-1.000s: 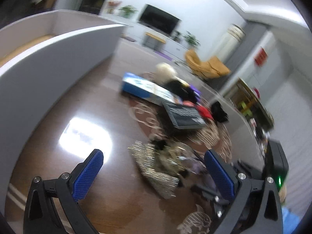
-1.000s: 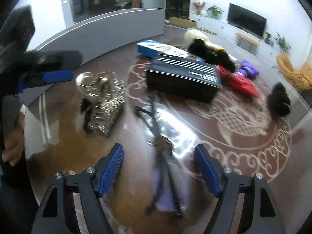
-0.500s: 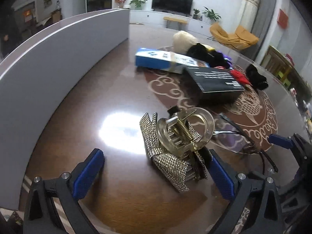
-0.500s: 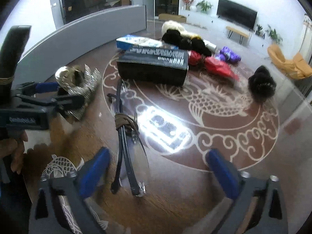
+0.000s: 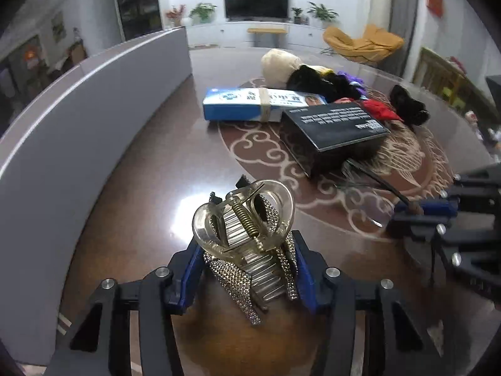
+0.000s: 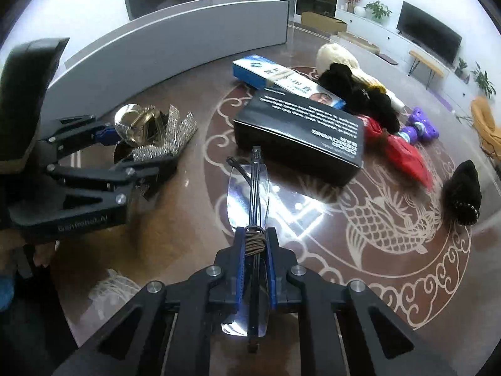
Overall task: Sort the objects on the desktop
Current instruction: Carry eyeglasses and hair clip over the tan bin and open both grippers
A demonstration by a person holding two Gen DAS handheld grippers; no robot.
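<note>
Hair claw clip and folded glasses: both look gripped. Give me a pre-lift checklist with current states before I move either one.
1. Left gripper shut on the rhinestone hair claw clip: ok.
2. Right gripper shut on the folded glasses: ok.
3. Glasses held at the cord-wrapped middle, both ends sticking out: ok.
4. Glasses tip apart from the black box: cannot tell; they look very close.
5. The two grippers apart from each other: ok.
6. Drop-off spot for either item in view: cannot tell.

On the table (image 6: 407, 282), the black box (image 6: 300, 131) lies in front of the toothpaste carton (image 6: 275, 75), hair clip (image 6: 150, 131) left, folded glasses (image 6: 250, 188) before it
</note>
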